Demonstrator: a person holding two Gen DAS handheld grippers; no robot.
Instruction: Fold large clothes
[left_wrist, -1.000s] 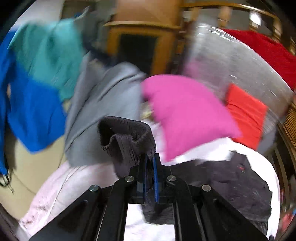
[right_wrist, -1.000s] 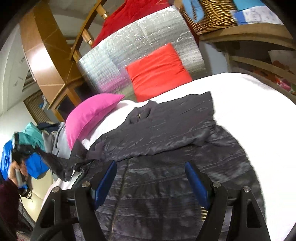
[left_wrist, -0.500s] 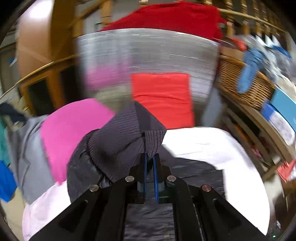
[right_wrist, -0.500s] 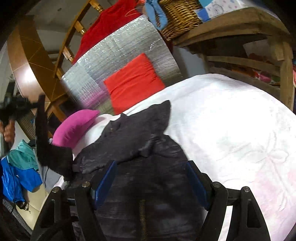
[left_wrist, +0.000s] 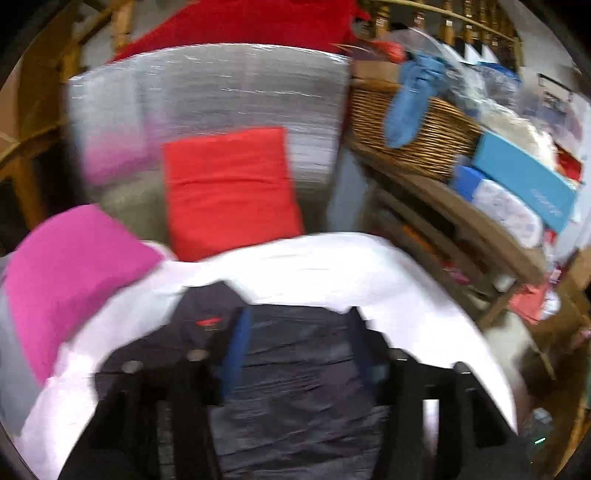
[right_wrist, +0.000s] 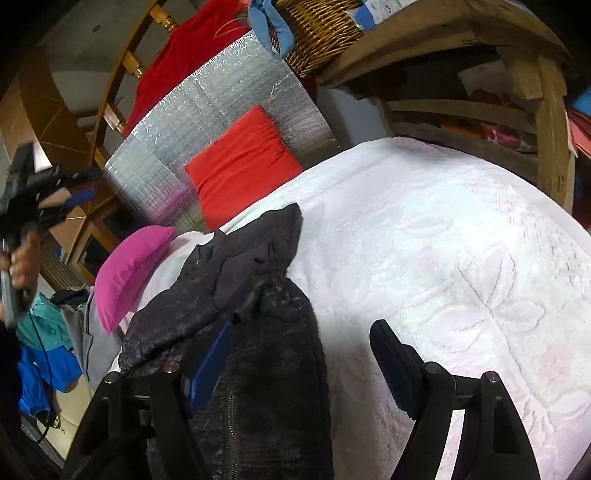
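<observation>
The left wrist view is blurred, and the tools hide the near end of the jacket (right_wrist: 258, 369). The dark jacket lies crumpled along the bed's (right_wrist: 461, 258) left side, a sleeve folded across it. Bare white bed spreads rightward. Left tool (left_wrist: 299, 350) and right tool (right_wrist: 303, 362) both gape, holding nothing.
</observation>
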